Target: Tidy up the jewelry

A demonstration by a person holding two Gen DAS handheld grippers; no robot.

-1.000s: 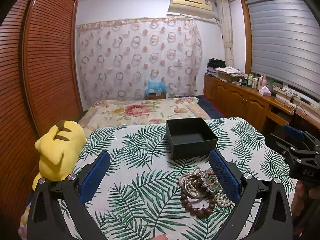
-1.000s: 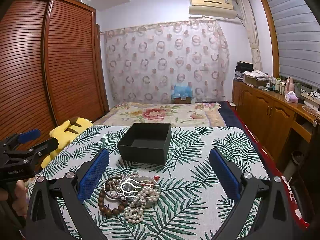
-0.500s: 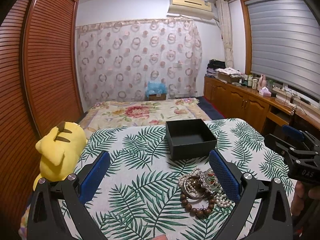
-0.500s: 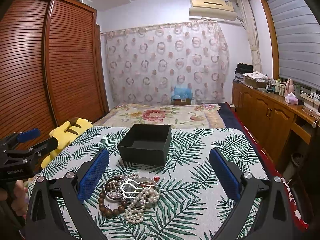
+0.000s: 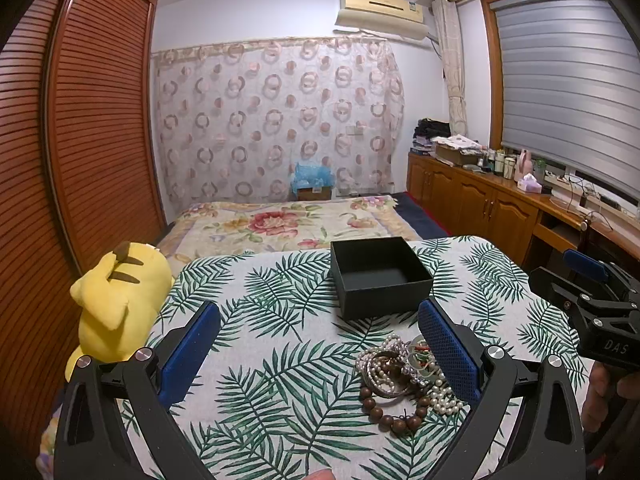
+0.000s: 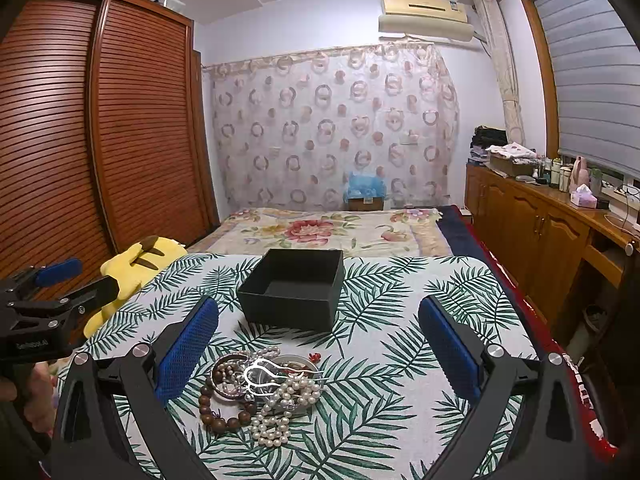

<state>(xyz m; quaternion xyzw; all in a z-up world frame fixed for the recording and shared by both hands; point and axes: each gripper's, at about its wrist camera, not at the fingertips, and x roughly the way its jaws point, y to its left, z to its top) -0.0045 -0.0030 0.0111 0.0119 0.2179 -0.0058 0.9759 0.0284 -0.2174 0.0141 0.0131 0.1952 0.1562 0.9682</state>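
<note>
Nearest the cameras, both tools hang above the near edge of the table with nothing between their blue pads. The left gripper (image 5: 318, 354) is spread wide, and the right gripper (image 6: 318, 354) is spread just as wide. In my judgement both are poised for a first pick, not carrying anything.

Just beyond the fingers lies the tangled heap of pearl strands, brown wooden beads and silver bangles (image 6: 262, 390). It sits on the palm-leaf patterned tablecloth (image 6: 400, 364), near the table's near edge. In the left wrist view the heap lies just beside the right-hand pad; in the right wrist view it lies toward the left-hand pad. So it rests between the two tools — reachable by either.

Farther back, slightly apart from the heap, stands the open square black box (image 6: 294, 294), empty as far as its dark floor shows. It is probably the place meant for the pieces.

A yellow plush toy (image 5: 116, 300) slumps at the far left edge of the table, clear of the work. Behind the table lies a flowered bedspread (image 6: 320, 230).
</note>
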